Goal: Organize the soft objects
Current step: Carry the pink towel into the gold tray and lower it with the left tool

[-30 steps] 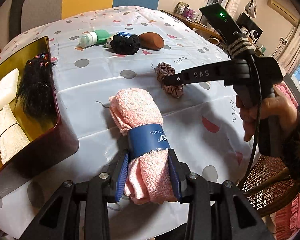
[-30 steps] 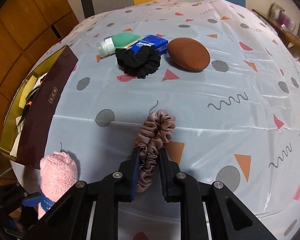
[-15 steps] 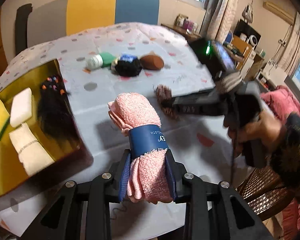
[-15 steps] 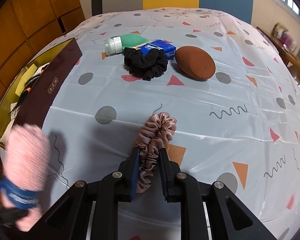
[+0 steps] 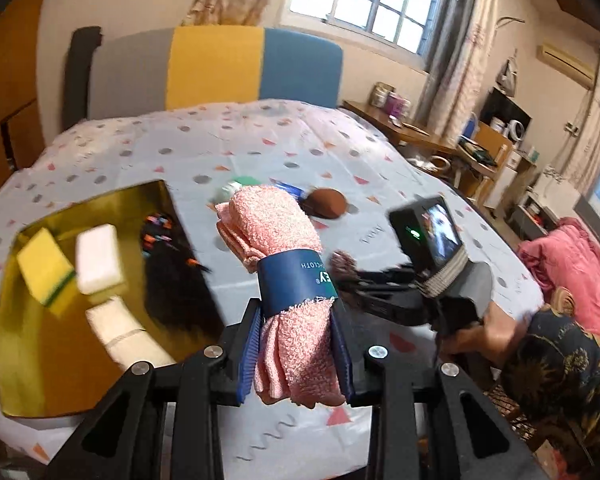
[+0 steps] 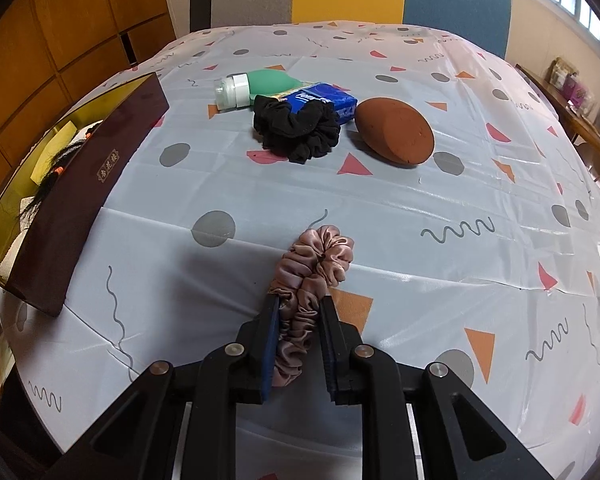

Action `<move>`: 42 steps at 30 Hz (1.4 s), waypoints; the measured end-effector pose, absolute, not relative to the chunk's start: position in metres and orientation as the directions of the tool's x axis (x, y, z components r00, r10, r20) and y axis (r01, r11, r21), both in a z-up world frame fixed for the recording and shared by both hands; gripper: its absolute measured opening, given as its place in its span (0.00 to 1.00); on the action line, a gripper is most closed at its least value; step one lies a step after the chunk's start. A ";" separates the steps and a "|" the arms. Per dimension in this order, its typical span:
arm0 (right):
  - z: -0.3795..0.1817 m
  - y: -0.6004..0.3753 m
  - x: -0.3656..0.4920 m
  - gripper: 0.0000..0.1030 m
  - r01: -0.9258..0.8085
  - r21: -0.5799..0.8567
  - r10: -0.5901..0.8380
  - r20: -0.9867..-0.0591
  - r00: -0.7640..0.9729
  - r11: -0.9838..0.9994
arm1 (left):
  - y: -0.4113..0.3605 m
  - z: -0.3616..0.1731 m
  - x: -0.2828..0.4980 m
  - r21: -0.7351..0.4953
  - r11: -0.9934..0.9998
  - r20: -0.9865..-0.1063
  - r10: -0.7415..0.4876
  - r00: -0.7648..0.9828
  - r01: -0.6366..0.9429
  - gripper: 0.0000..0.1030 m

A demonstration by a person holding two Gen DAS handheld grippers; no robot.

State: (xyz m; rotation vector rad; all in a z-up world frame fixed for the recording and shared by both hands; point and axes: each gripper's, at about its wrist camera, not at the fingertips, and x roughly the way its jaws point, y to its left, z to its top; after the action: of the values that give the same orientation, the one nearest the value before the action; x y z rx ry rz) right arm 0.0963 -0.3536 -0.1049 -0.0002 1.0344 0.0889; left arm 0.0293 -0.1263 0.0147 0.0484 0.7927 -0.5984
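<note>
The pink towel (image 5: 288, 280) is off the worktop (image 6: 460, 184) now, lifted in the left gripper (image 5: 296, 356), jaws clamped on it, heading toward the gold tray (image 5: 40, 360). Right gripper (image 6: 300, 344) hasn't budged, jaws pinching the satin scrunchie (image 6: 312, 268) on the cloth. One item nearly sorted.

left gripper (image 5: 296, 336) raised off the table, fingers clamped on the pink towel roll (image 5: 288, 280). right gripper (image 6: 300, 340) angled down, fingers pinched on the mauve scrunchie (image 6: 312, 276), hand (image 5: 484, 332) gripping its handle.
</note>
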 end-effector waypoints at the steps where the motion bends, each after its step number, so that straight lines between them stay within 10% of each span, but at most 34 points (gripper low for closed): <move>1: -0.105 -0.354 0.096 0.19 -0.074 0.041 0.073 -0.858 0.508 0.996 | -0.122 0.016 0.032 -0.181 0.841 -0.680 -0.482 0.553 0.510 0.31; 24: -0.105 -0.351 0.096 0.20 -0.081 0.019 0.058 -0.854 0.518 0.997 | 0.077 -0.027 0.099 -0.246 0.969 -0.766 -0.191 0.614 -0.005 0.31; 42: -0.107 -0.351 0.096 0.20 -0.077 0.016 0.054 -0.850 0.524 0.997 | 0.085 -0.049 0.107 -0.113 0.992 -0.812 -0.065 0.580 -0.046 0.40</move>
State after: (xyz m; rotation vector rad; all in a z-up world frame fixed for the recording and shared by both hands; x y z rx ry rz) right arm 0.0959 -0.3514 -0.1066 -0.0242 1.0166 0.0785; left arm 0.1066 0.0851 -0.0492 -0.1269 0.9524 -0.0112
